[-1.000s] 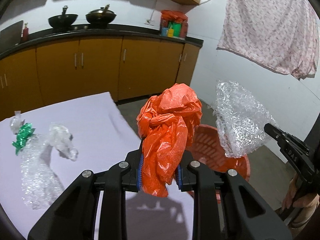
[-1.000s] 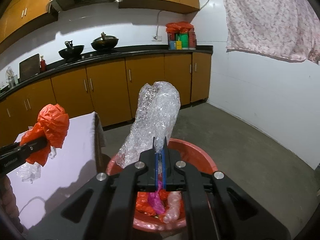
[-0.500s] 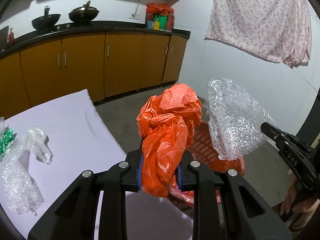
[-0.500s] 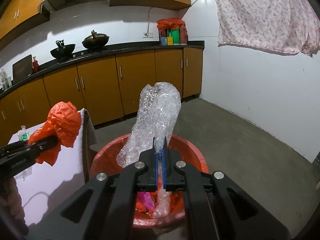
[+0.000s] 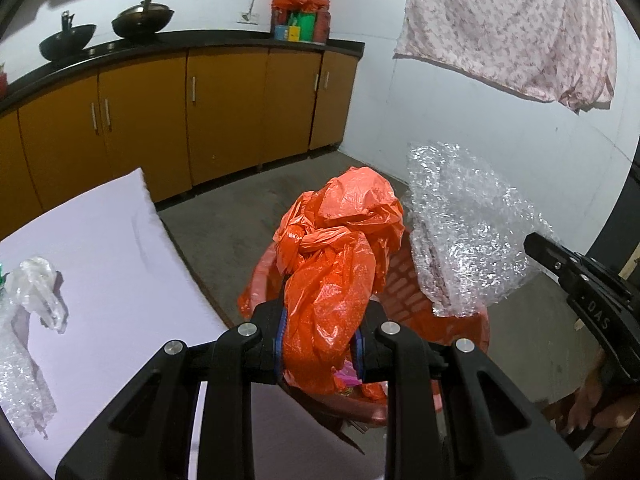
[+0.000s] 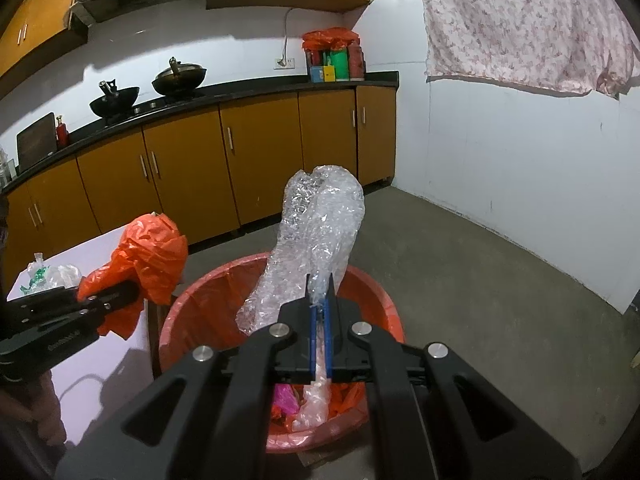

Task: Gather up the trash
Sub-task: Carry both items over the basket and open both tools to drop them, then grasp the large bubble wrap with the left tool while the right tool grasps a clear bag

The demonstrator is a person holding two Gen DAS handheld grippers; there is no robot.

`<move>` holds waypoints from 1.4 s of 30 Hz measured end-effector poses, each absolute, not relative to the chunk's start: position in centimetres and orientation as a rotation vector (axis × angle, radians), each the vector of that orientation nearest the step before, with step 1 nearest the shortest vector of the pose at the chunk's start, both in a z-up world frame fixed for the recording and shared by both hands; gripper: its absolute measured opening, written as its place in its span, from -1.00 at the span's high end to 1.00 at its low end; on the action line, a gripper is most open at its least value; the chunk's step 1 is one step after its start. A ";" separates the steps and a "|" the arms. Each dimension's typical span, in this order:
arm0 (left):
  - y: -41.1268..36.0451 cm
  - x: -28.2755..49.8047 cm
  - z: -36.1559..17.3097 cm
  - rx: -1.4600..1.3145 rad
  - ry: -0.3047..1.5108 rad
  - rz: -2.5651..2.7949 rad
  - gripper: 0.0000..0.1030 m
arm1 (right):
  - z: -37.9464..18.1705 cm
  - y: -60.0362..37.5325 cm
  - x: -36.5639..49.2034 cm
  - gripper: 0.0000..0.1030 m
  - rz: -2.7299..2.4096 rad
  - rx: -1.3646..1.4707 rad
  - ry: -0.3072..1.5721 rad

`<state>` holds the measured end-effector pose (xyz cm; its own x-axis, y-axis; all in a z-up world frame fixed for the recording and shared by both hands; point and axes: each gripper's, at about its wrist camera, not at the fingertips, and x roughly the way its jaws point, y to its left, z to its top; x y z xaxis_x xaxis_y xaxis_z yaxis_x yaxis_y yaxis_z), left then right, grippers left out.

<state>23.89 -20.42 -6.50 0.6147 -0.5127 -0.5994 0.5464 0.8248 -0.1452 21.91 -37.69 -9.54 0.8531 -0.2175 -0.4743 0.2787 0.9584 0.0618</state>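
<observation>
My left gripper (image 5: 320, 340) is shut on a crumpled orange plastic bag (image 5: 340, 264), held just past the table's edge over the near rim of the red bin (image 5: 460, 332). From the right wrist view the same orange plastic bag (image 6: 154, 252) hangs at the bin's left rim. My right gripper (image 6: 319, 300) is shut on a sheet of clear bubble wrap (image 6: 316, 232) that stands up above the red bin (image 6: 380, 300). The bin is lined with an orange bag and holds pink and clear scraps. In the left wrist view the bubble wrap (image 5: 464, 232) hangs from the right gripper (image 5: 536, 246).
More clear plastic (image 5: 40, 292) and bubble wrap (image 5: 20, 380) lie on the white table (image 5: 120, 248) at the left. Brown cabinets (image 6: 260, 152) with woks run along the back wall. A patterned cloth (image 6: 520, 20) hangs at the upper right. Bare concrete floor (image 6: 480, 280) surrounds the bin.
Both grippers have moved toward the bin and lower. The orange bag has passed the table's edge and now hangs over the bin's rim. Both grips are unchanged.
</observation>
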 end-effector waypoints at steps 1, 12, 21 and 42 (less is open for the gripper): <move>-20.6 23.9 -6.6 0.058 0.675 -0.614 0.51 | -9.7 -37.7 21.9 0.91 -0.262 0.132 0.485; -23.0 24.1 -7.5 0.096 0.696 -0.643 0.51 | -10.4 -38.2 22.5 0.91 -0.271 0.150 0.503; -23.6 24.9 -8.0 0.105 0.730 -0.650 0.09 | -10.9 -37.9 22.9 0.77 -0.270 0.160 0.522; -5.6 23.1 -5.2 -0.010 0.583 -0.209 -0.77 | -9.4 -31.7 24.2 0.08 -0.126 0.131 0.480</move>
<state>23.07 -5.55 -5.21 0.8145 -0.1987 -0.5451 0.1931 0.9788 -0.0682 24.18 -31.68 -9.42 0.8797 -0.0897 -0.4670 0.1511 0.9839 0.0955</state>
